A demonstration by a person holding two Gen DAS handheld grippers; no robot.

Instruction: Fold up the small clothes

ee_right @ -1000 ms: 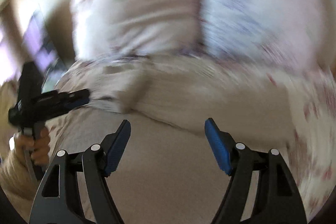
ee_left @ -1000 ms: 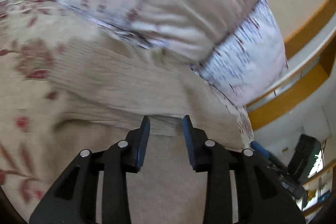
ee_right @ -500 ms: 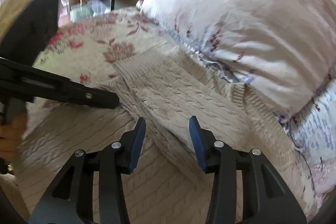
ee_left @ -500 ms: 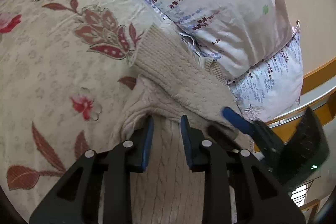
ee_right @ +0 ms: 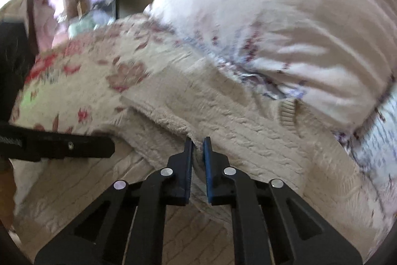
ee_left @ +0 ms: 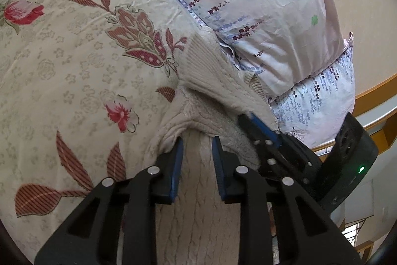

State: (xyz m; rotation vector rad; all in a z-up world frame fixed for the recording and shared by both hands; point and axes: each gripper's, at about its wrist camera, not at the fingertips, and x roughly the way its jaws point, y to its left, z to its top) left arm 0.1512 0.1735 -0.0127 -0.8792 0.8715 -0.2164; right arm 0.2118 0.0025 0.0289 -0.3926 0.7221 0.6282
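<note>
Left tool (ee_left: 197, 149) jaws narrowly parted, right tool (ee_right: 197, 144) jaws nearly closed, pinching.

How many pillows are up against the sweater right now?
2. A large pink floral pillow lies on top, its lower edge meeting the sweater. A smaller pale blue pillow sits under it, to the right. Any others behind them would be hidden.
</note>
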